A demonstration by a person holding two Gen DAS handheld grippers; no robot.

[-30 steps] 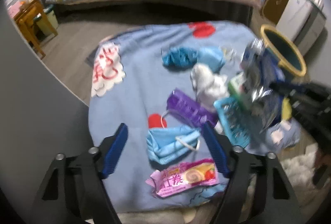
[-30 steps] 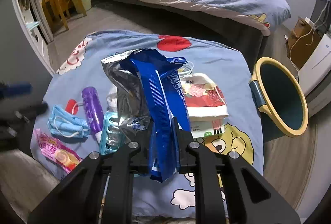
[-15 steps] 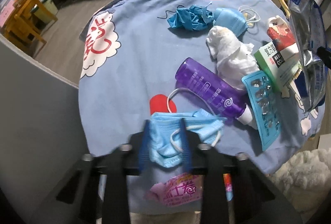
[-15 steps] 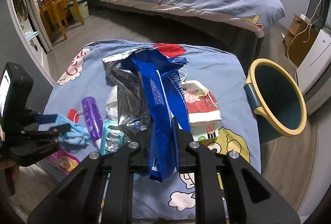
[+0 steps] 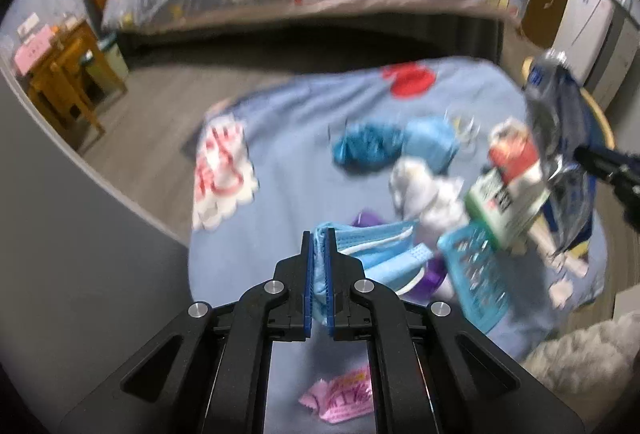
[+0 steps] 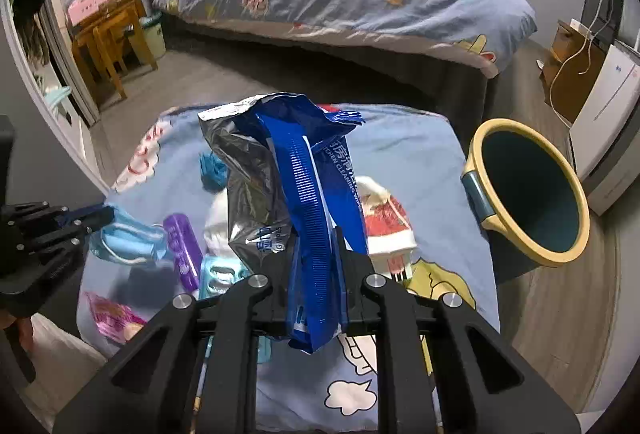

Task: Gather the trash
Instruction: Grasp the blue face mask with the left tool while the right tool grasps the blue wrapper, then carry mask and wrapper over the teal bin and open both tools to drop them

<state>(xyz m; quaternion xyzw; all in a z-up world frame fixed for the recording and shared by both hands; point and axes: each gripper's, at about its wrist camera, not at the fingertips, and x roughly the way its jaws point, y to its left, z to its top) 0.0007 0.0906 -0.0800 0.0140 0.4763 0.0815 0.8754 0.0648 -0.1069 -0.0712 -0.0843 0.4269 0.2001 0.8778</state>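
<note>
Left tongs (image 5: 319,234) pinch a pleated, soft blue face mask (image 5: 376,254) between ribbed blue pads, its white ear loop dangling above the cloth-covered worktop (image 5: 288,169). Right tongs (image 6: 316,266) clamp a crinkled wipes packet (image 6: 288,169), glossy blue outside, silvery foil inside. Beside the worktop a round, yellow-rimmed bin (image 6: 532,193) tilts open. A smooth purple bottle (image 6: 182,246) and pink wrapper (image 6: 112,314) lie on the cloth.

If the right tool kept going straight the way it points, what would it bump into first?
Probably the blue cloth on the table, near the red-and-white pack. The right tool points down past its wrapper; depth is unclear.
</note>
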